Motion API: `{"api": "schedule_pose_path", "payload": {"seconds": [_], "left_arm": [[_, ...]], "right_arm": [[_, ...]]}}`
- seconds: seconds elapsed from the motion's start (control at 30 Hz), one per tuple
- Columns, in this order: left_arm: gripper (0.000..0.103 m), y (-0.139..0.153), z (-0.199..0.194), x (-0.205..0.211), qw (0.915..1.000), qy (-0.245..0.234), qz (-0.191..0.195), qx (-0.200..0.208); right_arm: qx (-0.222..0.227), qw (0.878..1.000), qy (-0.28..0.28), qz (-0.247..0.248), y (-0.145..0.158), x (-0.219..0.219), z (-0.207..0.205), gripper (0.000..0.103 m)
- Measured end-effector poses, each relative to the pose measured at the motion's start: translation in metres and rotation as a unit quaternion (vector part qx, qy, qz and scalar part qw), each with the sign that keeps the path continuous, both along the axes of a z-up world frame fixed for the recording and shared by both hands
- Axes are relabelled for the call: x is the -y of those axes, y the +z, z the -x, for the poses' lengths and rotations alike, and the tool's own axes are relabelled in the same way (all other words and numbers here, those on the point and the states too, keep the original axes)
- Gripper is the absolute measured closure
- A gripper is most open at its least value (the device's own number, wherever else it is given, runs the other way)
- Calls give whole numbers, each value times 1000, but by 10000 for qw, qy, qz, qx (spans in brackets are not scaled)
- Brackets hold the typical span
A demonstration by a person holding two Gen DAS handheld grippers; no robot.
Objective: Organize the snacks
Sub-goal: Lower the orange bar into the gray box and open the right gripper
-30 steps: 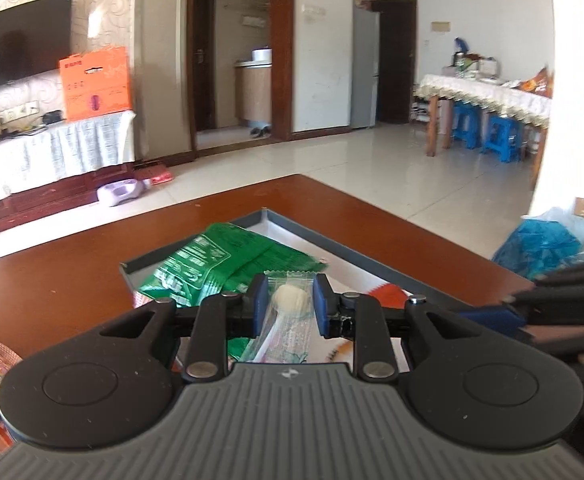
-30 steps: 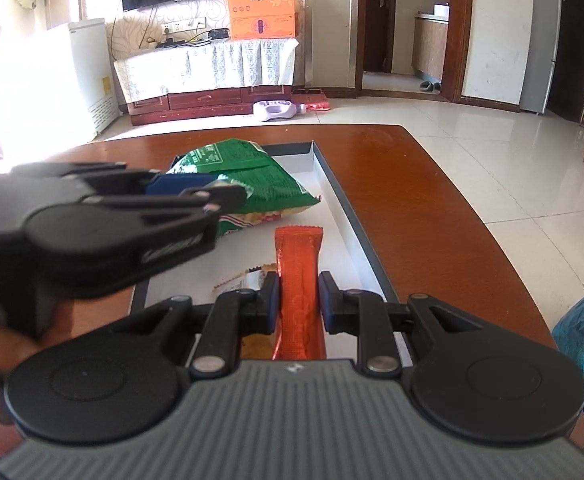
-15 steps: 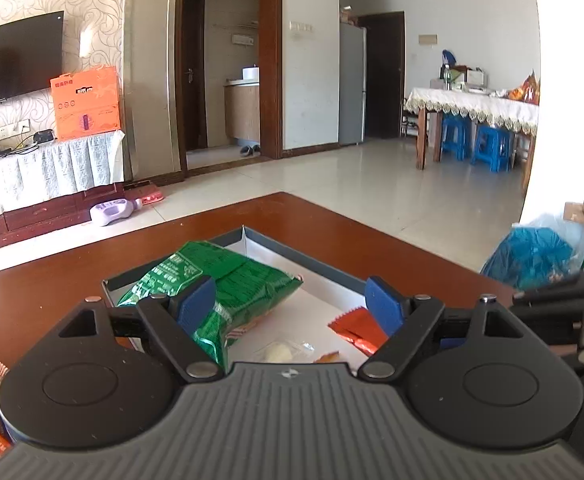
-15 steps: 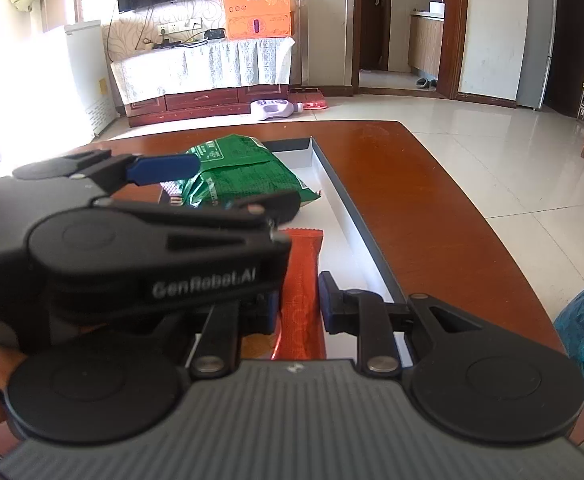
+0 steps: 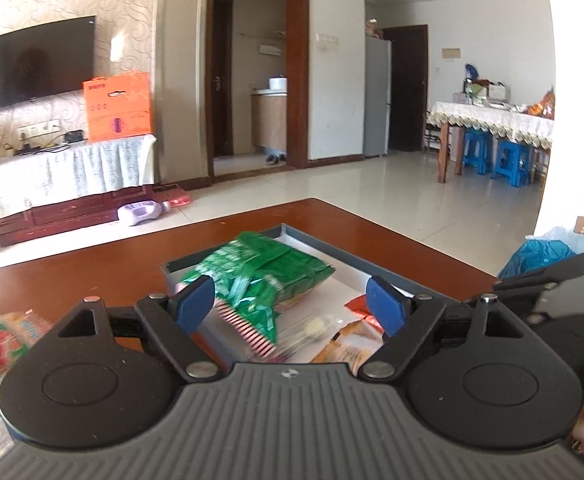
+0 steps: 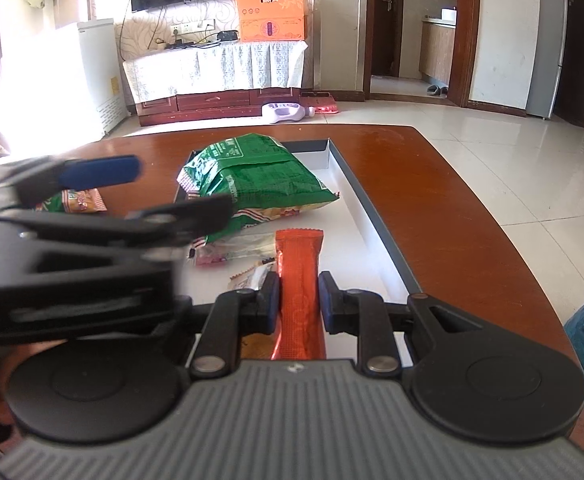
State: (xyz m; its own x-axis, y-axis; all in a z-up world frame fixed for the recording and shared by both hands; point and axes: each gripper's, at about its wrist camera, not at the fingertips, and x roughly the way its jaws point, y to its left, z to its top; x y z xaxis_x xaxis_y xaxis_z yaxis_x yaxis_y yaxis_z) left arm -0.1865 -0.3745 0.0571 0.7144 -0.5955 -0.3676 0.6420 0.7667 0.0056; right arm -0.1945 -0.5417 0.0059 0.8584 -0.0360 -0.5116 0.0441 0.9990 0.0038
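The clear packet (image 5: 311, 326) had been released into the tray (image 6: 375, 224) by the now-spread left gripper (image 5: 292, 306), the orange bar (image 6: 297, 276) was clamped in the right gripper (image 6: 299, 298), and a packet (image 6: 78, 202) was left outside.

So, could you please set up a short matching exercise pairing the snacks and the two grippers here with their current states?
Things:
1. left gripper
2. right gripper
3. green bag
4. small clear packet

States:
A. shut on the orange bar
B. lying in the tray, largest item
C. jaws open, nothing held
D. lying loose in the tray, ungripped

Pairs: 1-C, 2-A, 3-B, 4-D
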Motion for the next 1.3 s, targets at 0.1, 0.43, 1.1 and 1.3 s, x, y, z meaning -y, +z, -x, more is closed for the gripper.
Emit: {"api": "schedule_pose_path", "payload": {"seconds": [0.1, 0.43, 1.1, 1.3], "left_arm": [[16, 3, 16, -25, 9998, 187, 60, 5], [14, -28, 72, -56, 9978, -44, -663, -17], [10, -34, 85, -44, 9971, -139, -752, 61], [10, -33, 83, -46, 9969, -97, -772, 67]], "right_arm": [[-26, 10000, -54, 0, -3, -1, -3, 79], [229, 9993, 197, -232, 5, -26, -11, 79], [1793, 9798, -265, -841, 33, -5, 43, 29], [2115, 9727, -473, -825, 36, -14, 59, 19]]}}
